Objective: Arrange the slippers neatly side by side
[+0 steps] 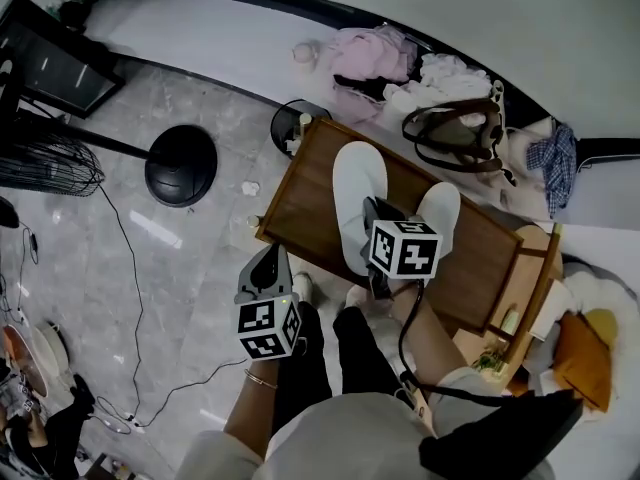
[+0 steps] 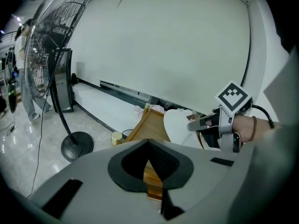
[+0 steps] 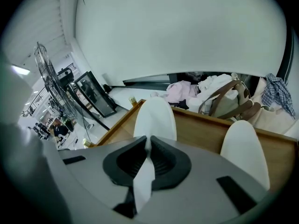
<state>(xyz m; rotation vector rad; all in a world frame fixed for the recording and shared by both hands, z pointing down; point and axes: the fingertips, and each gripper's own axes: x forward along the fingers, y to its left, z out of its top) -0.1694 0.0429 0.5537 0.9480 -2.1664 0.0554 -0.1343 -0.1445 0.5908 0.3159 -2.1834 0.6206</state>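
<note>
The right gripper has its jaws pinched on the heel edge of a white slipper, which stretches straight ahead of them across a wooden table; the second white slipper lies on the same table off to the jaws' right, apart from the first. The left gripper hangs with jaws pressed together on nothing, the table's corner ahead of them

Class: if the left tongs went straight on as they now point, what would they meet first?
Probably the wooden table, near its edge, left of the white slipper that the right tongs hold; depth is unclear.
</note>
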